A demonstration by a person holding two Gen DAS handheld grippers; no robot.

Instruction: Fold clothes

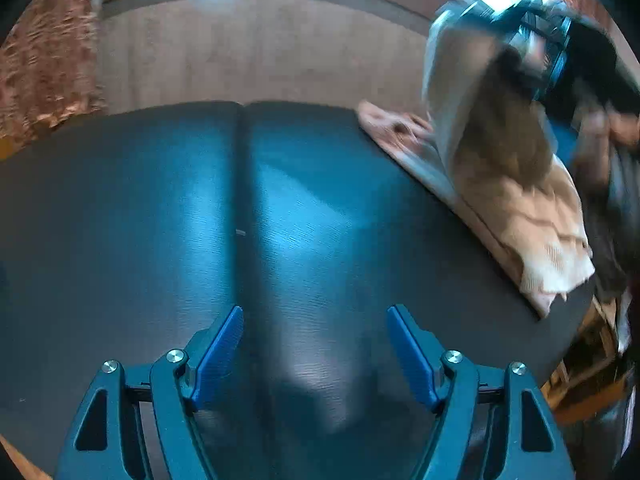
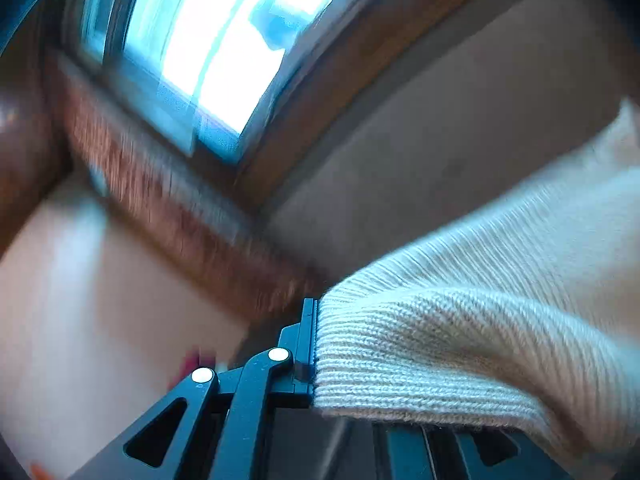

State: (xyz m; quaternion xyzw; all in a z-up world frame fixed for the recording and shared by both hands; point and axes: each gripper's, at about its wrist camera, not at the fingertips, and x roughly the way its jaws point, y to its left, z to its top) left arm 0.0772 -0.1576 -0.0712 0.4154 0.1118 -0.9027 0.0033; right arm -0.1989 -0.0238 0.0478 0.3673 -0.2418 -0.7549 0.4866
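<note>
The left gripper is hovering with fingers spread and empty over the dark wood-grain tabletop. The right gripper is pinching the cream ribbed knit sweater, lifting it off the table's right edge. Beyond are lying beige carpet and a bright window.

Home room, brick wall, window, dark table

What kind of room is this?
Probably a room in a home: a dark table with a cream knitted sweater on it, a bright window, and wood trim on the walls.
</note>
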